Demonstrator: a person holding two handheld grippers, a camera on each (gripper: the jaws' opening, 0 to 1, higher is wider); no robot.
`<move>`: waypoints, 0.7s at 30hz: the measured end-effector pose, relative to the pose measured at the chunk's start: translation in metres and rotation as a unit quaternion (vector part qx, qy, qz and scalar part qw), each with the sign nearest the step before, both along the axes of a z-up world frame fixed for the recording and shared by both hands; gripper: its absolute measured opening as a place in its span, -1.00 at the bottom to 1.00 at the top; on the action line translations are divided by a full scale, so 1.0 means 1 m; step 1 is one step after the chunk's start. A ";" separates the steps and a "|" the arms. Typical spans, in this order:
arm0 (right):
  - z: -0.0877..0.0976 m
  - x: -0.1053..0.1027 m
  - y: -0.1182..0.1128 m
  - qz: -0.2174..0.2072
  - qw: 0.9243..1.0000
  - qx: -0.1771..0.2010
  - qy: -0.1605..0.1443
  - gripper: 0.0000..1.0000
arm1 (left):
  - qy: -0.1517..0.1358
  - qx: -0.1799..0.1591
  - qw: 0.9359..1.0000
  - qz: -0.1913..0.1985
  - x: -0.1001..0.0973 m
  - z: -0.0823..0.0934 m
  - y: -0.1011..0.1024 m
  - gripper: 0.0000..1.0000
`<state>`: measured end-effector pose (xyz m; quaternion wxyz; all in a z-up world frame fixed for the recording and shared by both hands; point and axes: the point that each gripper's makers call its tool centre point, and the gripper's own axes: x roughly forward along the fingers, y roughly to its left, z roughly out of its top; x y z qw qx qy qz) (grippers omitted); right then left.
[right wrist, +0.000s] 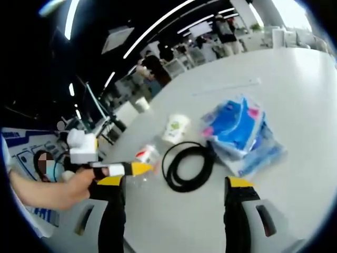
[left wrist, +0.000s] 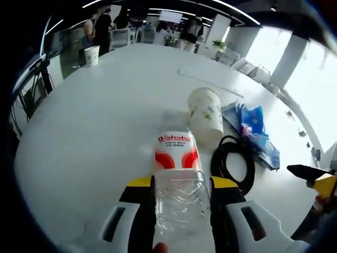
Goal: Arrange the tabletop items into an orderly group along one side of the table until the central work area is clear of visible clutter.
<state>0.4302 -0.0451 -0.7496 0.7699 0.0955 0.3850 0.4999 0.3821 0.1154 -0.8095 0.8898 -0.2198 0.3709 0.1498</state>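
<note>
Left gripper view: the left gripper (left wrist: 181, 197) has its jaws clamped on a clear water bottle (left wrist: 178, 179), red-and-white label forward, lying on the white counter (left wrist: 95, 137). Beyond the bottle lies a paper cup (left wrist: 205, 116); right of the bottle, a black cable coil (left wrist: 233, 161) and blue packets (left wrist: 255, 132). Left of the bottle the counter is bare to its curved edge.

Right gripper view: the right gripper (right wrist: 176, 205) holds its jaws wide apart above the counter, just short of the cable coil. The bottle sits left of the coil, the packets right.

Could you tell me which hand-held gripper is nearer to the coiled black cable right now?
The left hand-held gripper, shut on the water bottle, sits right beside the black cable. The right hand-held gripper is open, with the cable just ahead of its jaws.
</note>
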 end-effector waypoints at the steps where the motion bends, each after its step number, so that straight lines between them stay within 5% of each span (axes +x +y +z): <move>1: 0.000 0.000 0.001 0.000 1.000 0.001 0.000 0.48 | -0.002 -0.001 1.000 0.001 0.000 0.001 0.000 -0.32; 8: 0.008 -0.002 0.019 -0.013 0.998 0.043 0.043 0.48 | -0.011 0.000 1.000 0.001 0.001 0.007 0.006 -0.33; 14: 0.031 -0.005 0.060 -0.031 0.973 0.139 0.180 0.44 | -0.014 0.003 1.000 0.003 0.001 0.008 0.010 -0.32; 21: 0.031 -0.010 0.092 0.002 0.974 0.132 0.184 0.43 | -0.015 0.000 1.000 0.004 0.001 0.009 0.011 -0.32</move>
